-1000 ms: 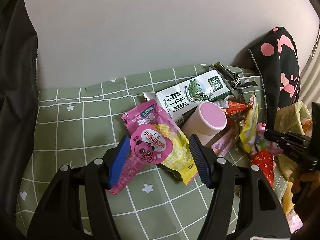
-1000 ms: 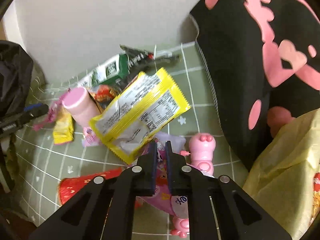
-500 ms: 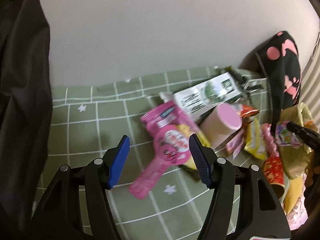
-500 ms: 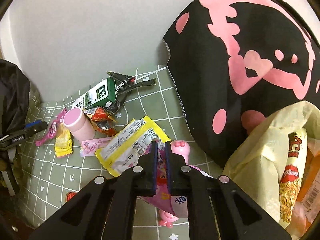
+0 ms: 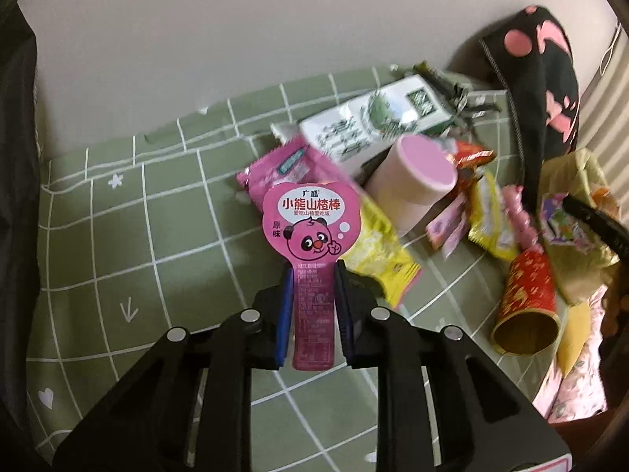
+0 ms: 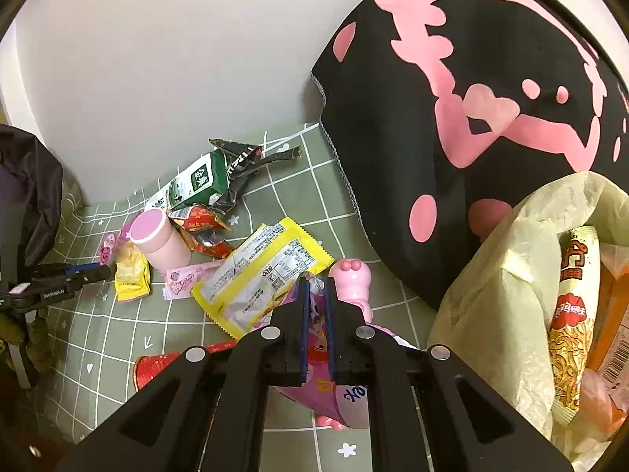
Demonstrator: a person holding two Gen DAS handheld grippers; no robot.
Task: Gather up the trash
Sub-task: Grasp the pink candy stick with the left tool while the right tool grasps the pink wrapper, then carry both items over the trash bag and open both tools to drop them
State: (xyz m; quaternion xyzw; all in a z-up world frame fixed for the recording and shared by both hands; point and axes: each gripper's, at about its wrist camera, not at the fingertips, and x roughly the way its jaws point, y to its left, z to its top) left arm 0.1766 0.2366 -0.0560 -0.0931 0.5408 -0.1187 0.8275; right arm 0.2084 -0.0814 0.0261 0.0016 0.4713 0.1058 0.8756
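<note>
Presently, the left gripper [image 5: 312, 275] was noted closing, its jaws pressed on the stem of a pink panda wrapper [image 5: 311, 244] above the green checked cloth [image 5: 118, 244]. The right gripper [image 6: 315, 287] was seen clamped on a pink packet [image 6: 314, 348] beside the yellow bag [image 6: 491, 299].

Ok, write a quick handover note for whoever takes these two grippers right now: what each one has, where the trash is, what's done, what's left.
Left gripper: jaws closing on the stem of the pink panda wrapper.
Right gripper: shut on a pink printed wrapper, beside the yellowish bag.
Bag: already holds a noodle snack packet.
Left on the green checked cloth: milk carton, pink cup, big yellow wrapper, small yellow packet, red cone wrapper, pink pig toy.
Next, probably: drop both wrappers into the bag.
</note>
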